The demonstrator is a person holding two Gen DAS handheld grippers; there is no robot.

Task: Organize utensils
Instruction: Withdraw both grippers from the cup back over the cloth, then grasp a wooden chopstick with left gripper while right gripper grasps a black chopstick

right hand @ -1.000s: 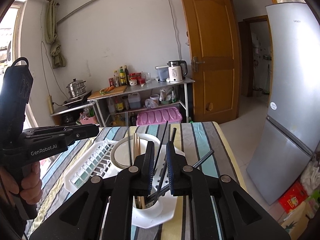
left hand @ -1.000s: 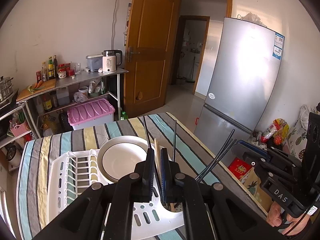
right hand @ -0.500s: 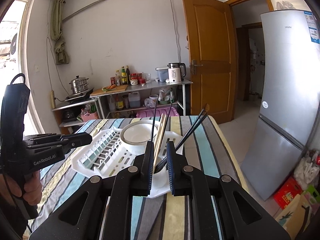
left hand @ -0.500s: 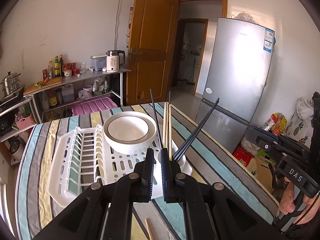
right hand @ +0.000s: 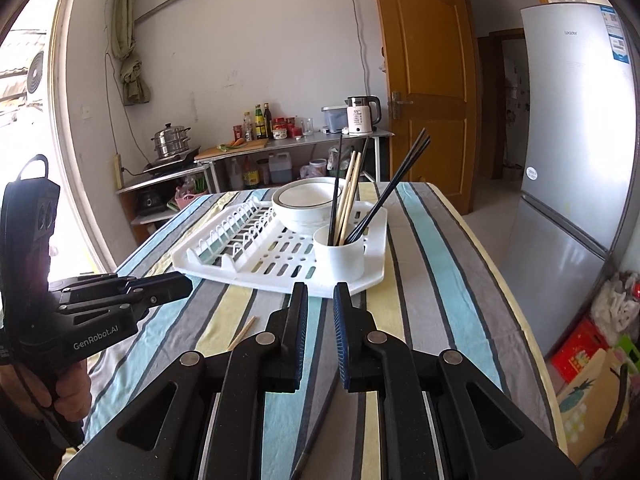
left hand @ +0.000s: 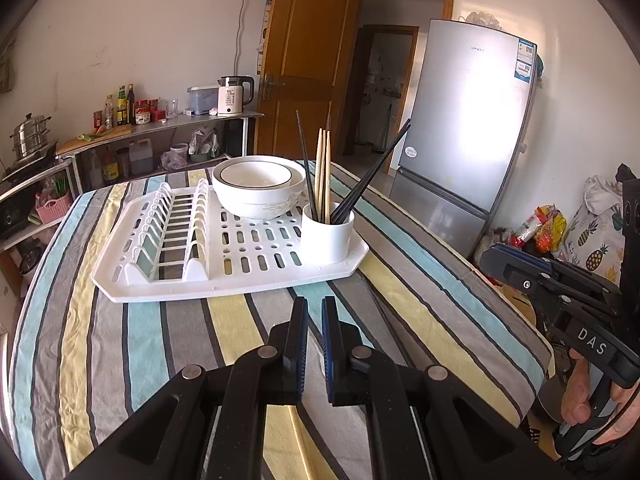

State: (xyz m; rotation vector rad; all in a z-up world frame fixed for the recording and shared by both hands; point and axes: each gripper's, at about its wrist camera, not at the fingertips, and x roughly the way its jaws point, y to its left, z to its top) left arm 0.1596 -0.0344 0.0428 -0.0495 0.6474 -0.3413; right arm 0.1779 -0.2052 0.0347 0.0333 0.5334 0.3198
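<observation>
Your left gripper point(left hand: 315, 308) has its jaws closed and empty; your right gripper point(right hand: 321, 294) has a narrow gap, empty. One loose wooden chopstick point(right hand: 241, 333) lies on the striped desk point(right hand: 436, 272), light, thin, stiff; pinch mid-length. The holder cup point(right hand: 340, 256) of chopsticks stands on the drying rack point(right hand: 240, 268), bowl point(right hand: 304, 208) behind.

White rack point(left hand: 240, 276), white cup point(left hand: 326, 236), black and tan chopsticks point(left hand: 323, 172), striped tablecloth point(left hand: 420, 292).
</observation>
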